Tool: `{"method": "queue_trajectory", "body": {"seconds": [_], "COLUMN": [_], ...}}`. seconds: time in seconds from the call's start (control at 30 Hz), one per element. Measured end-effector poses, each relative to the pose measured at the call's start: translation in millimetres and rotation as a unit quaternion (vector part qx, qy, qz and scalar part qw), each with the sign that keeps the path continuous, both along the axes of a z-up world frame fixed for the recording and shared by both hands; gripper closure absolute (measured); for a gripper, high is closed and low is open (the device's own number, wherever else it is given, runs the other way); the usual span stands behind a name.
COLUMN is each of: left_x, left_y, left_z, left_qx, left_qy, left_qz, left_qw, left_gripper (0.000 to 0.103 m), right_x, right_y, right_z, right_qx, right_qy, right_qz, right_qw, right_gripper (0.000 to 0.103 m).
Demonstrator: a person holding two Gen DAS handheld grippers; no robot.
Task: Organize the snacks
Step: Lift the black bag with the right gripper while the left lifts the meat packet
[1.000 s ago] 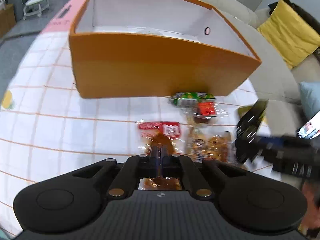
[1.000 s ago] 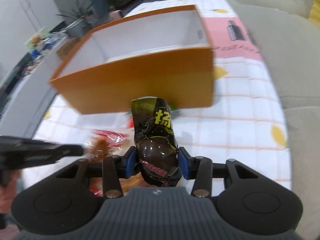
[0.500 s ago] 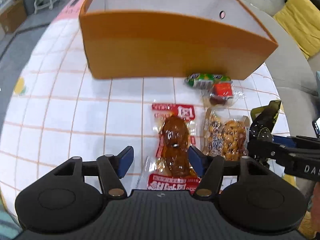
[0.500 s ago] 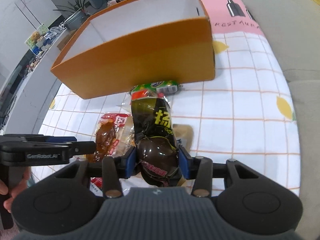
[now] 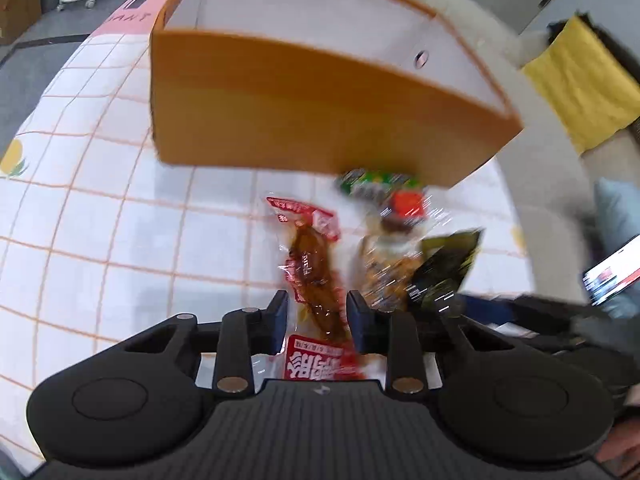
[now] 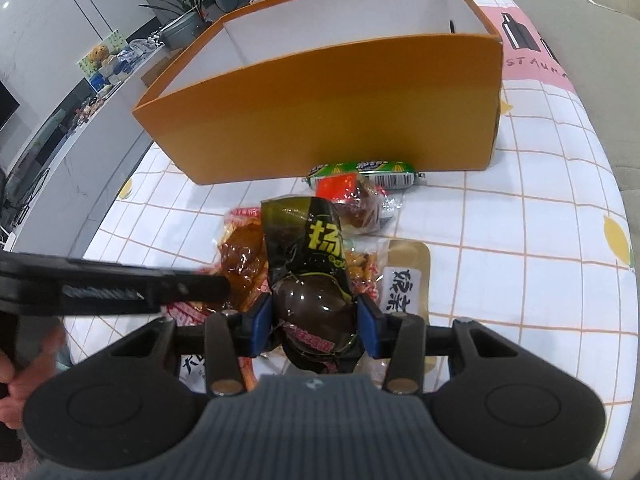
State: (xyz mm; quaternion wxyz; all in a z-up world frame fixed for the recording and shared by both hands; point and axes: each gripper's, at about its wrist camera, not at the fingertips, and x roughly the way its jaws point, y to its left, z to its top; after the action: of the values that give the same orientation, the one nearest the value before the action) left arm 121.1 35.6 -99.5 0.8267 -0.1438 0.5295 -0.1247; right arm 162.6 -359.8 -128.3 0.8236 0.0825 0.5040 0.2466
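An orange box with a white inside stands at the far side of the checked tablecloth. In front of it lie a green sausage stick, a small red-topped packet, a peanut packet and a beige packet. My left gripper points down over a red meat snack packet; its jaws are closing and the wrapper is bunched between the pads. My right gripper is shut on a dark packet with yellow characters, held just above the pile.
A grey sofa with a yellow cushion runs along the table's right side. A lit screen shows at the right edge. A person's hand holds the left gripper's handle. A white counter lies left of the table.
The left jaws went from shut to wide open and have now narrowed onto the red meat packet. The right gripper came down toward the pile with the dark packet.
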Motion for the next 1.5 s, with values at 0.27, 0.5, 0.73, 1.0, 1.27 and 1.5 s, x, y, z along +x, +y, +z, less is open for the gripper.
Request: {"method": "queue_trajectory", "body": {"seconds": [0.27, 0.5, 0.73, 1.0, 1.27, 1.5], "left_x": [8, 11, 19, 23, 22, 20], "left_y": [-13, -28, -42, -55, -50, -53], "left_z": [4, 1, -4, -13, -14, -13], "left_qx": [-0.020, 0.016, 0.070, 0.122, 0.108, 0.119], "left_qy": [-0.002, -0.015, -0.025, -0.017, -0.022, -0.032], "left_qz": [-0.006, -0.010, -0.014, -0.015, -0.002, -0.012], "left_qw": [0.9998, 0.9997, 0.9971, 0.9923, 0.9939, 0.9923], "left_gripper": [0.072, 0.080, 0.079, 0.076, 0.078, 0.079], "right_x": [-2, -2, -2, 0, 2, 2], "right_y": [-3, -3, -2, -3, -4, -5], "right_z": [1, 2, 2, 2, 1, 1], "right_qx": [0.001, -0.001, -0.001, 0.001, 0.004, 0.006], "right_qy": [-0.001, -0.002, -0.003, 0.000, 0.007, 0.009], "right_qz": [0.003, 0.006, 0.005, 0.005, 0.000, -0.001], "right_qw": [1.000, 1.000, 1.000, 1.000, 1.000, 1.000], "right_gripper": [0.060, 0.060, 0.060, 0.060, 0.060, 0.060]}}
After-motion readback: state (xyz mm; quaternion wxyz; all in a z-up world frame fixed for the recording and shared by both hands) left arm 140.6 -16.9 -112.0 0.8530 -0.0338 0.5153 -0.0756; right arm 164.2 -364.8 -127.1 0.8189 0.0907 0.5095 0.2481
